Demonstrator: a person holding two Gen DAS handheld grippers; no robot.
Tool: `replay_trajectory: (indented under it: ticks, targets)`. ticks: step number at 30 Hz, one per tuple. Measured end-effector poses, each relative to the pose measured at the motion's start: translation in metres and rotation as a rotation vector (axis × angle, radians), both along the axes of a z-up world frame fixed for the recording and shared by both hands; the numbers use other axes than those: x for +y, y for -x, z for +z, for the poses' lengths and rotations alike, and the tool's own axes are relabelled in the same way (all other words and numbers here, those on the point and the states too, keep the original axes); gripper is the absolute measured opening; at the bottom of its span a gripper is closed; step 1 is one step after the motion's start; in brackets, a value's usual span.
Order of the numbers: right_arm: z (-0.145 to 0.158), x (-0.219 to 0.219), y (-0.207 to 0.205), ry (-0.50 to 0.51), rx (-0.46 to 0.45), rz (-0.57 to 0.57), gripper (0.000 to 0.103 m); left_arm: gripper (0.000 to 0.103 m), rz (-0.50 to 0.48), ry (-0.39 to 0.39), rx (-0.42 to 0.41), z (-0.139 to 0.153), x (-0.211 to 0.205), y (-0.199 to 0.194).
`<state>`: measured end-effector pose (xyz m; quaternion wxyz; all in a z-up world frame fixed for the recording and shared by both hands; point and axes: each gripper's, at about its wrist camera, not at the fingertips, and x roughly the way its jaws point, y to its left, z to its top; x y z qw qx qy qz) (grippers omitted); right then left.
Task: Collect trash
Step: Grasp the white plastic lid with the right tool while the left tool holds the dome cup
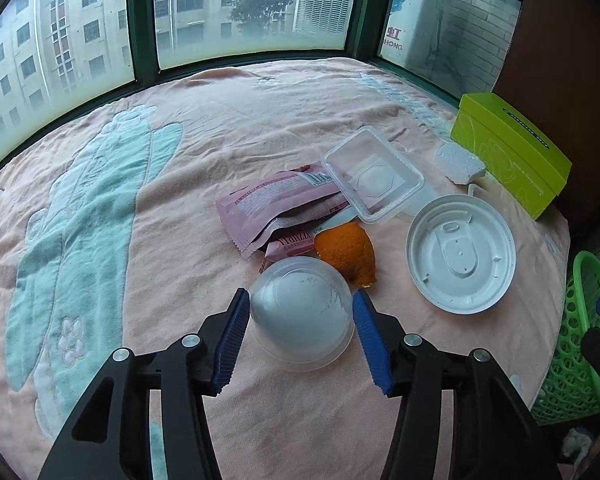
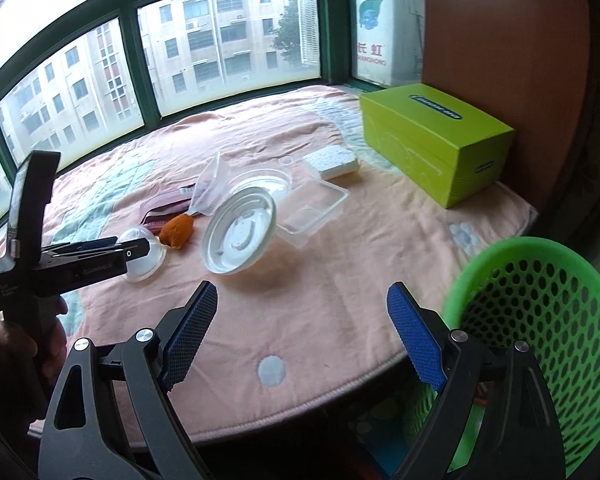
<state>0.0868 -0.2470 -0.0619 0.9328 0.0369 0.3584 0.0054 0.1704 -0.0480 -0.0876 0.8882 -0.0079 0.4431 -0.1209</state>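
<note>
A clear plastic dome lid [image 1: 300, 304] lies on the pink blanket, and my left gripper [image 1: 300, 312] is open with one pad on each side of it, not squeezing. Behind it lie an orange peel [image 1: 346, 254], pink snack wrappers [image 1: 276, 208], a clear rectangular tray [image 1: 374, 176] and a white round lid [image 1: 460, 254]. My right gripper [image 2: 302, 320] is open and empty above the table's near edge, beside the green mesh basket [image 2: 540, 320]. The right wrist view also shows the left gripper [image 2: 140, 250] at the dome lid [image 2: 146, 258].
A lime green box [image 2: 432, 140] stands at the back right with a white foam block [image 2: 332, 162] before it. A brown panel [image 2: 500, 40] rises behind the box. Windows line the far side. The pink blanket [image 2: 300, 300] covers the table.
</note>
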Motion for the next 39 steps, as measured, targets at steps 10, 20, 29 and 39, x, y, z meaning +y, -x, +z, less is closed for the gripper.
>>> replay_trajectory:
  ticks: [10, 20, 29, 39]
  targets:
    - [-0.016, 0.02, -0.042, -0.074, 0.044, 0.043, 0.086, 0.051, 0.019, 0.027, -0.045, 0.024, 0.019, 0.013]
    - [-0.038, 0.022, -0.079, -0.166, 0.113, 0.028, 0.071, 0.051, 0.034, 0.036, -0.062, 0.03, 0.03, 0.016]
    - [-0.053, 0.023, -0.1, -0.227, 0.153, 0.0, 0.048, 0.051, 0.041, 0.034, -0.046, 0.024, 0.035, 0.014]
    - [-0.04, 0.027, -0.088, -0.173, 0.107, 0.007, 0.023, 0.051, 0.039, 0.039, -0.046, 0.024, 0.034, 0.015]
